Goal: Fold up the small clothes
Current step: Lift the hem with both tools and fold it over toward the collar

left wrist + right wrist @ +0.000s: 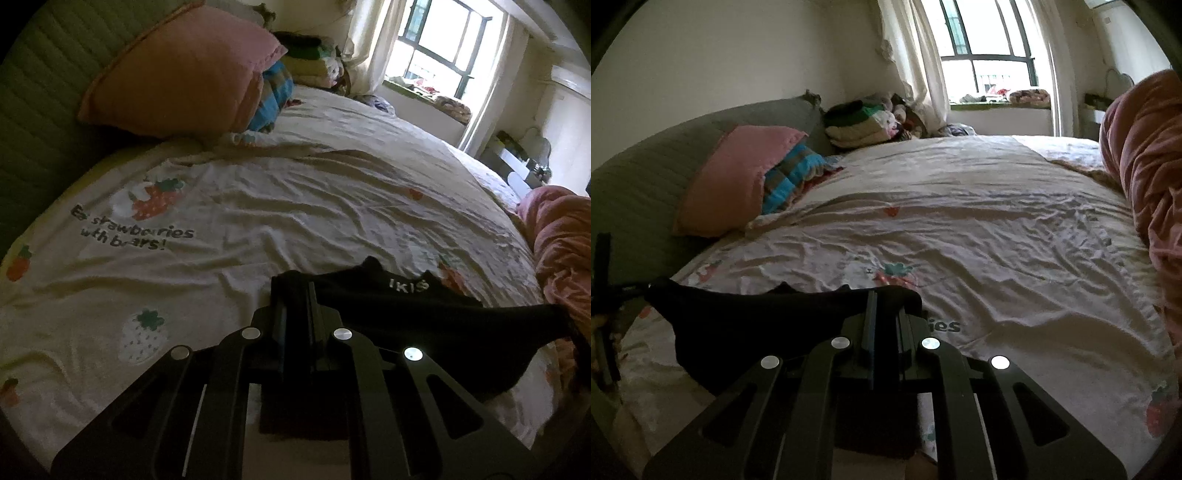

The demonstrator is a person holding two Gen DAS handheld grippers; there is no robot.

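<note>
Both tongs, left (298, 295) and right (886, 306), clamp the black garment (424, 314) taut above the bed (295, 206); next, lower it flat for folding.

Matt black cloth garment (424, 314), wrinkled printed cotton-like bedsheet (295, 206), matt black gripper (299, 295) with shiny metal rivets.

The bed (997, 229) carries everything. A pillow (731, 177) leans against the headboard (635, 195) at the head edge, with a folded blanket (790, 177) just beside it toward the window (982, 48). A stack of folded clothes (860, 125) sits in the head corner nearest the window. A bunched quilt (1145, 177) lies along the foot edge. The garment (424, 321) hangs above the near edge of the bed, stretched between the left hand-held gripper (299, 306) and the right hand-held gripper (886, 314).
</note>
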